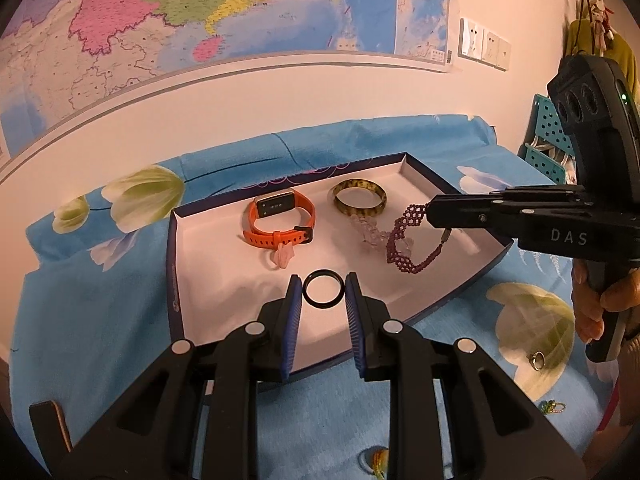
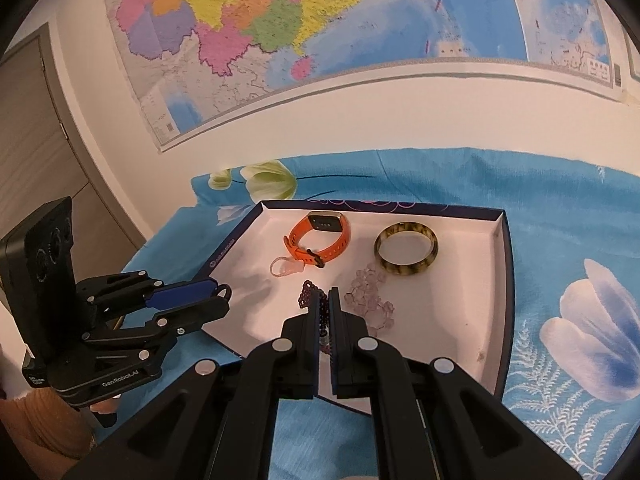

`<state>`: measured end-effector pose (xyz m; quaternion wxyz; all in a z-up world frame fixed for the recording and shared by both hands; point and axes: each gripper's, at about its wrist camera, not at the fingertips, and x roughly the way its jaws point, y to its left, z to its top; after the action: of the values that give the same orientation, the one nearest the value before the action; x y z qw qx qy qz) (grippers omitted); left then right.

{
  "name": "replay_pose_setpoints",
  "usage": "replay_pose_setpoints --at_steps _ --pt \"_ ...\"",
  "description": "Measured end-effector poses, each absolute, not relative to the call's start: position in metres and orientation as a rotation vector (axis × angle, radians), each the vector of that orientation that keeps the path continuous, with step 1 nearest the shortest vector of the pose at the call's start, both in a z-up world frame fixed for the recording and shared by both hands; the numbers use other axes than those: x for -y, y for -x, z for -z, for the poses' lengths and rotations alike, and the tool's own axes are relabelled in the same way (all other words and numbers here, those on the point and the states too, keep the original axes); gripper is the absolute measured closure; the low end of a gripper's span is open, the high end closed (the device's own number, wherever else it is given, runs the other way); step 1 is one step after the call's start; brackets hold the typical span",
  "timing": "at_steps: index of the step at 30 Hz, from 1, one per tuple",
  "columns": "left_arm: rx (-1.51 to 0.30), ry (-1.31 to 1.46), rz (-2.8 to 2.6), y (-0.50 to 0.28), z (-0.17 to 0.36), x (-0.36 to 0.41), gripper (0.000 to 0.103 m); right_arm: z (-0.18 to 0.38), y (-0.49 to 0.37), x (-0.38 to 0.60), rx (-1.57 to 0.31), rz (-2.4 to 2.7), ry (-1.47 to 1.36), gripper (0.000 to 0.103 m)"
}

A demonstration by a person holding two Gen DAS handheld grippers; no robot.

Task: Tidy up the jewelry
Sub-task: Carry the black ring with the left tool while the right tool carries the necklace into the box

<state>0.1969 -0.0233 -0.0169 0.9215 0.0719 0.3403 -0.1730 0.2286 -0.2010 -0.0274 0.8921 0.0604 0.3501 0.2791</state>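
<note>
A white-lined tray with a dark blue rim lies on the blue flowered cloth. In it are an orange watch band, a mottled bangle, a clear bead bracelet and a pink flower ring. My left gripper is shut on a black ring over the tray's near part. My right gripper is shut on a purple beaded bracelet, which dangles over the tray's right side.
A small metal ring, a green-gold trinket and a yellow piece lie loose on the cloth outside the tray. A teal perforated rack stands at the right. A wall with a map rises behind, and a door at the left.
</note>
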Motion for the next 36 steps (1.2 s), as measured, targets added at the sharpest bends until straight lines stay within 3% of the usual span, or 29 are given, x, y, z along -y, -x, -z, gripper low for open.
replay_pose_setpoints --at_steps 36 --pt "-0.851 -0.128 0.304 -0.256 0.052 0.029 0.080 0.049 -0.283 0.210 -0.812 -0.503 -0.186 0.100"
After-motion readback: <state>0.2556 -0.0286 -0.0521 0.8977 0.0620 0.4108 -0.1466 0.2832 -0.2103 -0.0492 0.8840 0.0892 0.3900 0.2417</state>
